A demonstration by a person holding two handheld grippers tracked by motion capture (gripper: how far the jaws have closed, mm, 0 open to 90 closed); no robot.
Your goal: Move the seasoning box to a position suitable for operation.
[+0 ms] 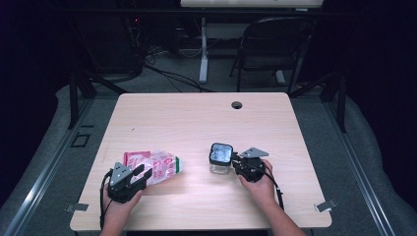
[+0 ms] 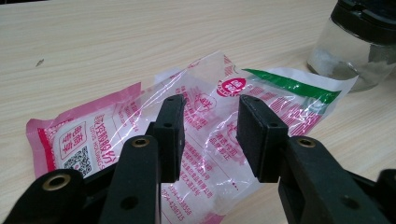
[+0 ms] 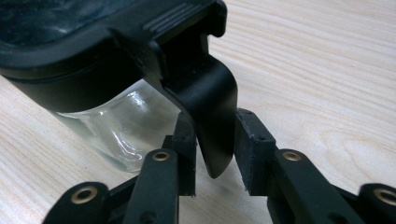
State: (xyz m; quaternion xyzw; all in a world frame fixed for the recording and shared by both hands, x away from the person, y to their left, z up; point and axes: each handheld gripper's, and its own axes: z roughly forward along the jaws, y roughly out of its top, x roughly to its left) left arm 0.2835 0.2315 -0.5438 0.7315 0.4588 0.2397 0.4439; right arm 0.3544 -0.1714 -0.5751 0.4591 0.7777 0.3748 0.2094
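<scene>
A pink and white plastic bag (image 1: 158,166) with a green strip lies flat on the table's front left. My left gripper (image 1: 141,174) hovers at its near edge. In the left gripper view the bag (image 2: 280,105) shows behind the left gripper (image 2: 210,135), whose jaws stand apart with nothing between them. A glass jar (image 1: 221,162) with a black lid (image 1: 221,153) stands right of centre. My right gripper (image 1: 235,162) is at its right side. In the right gripper view the right gripper (image 3: 215,156) has its jaws closed on the lid's black latch (image 3: 210,102), beside the jar's glass (image 3: 126,123).
The wooden table (image 1: 196,118) has a cable hole (image 1: 237,104) near its far edge. A folding chair (image 1: 275,44) and a desk leg (image 1: 203,49) stand beyond the table. The jar (image 2: 355,51) stands just past the bag's green end.
</scene>
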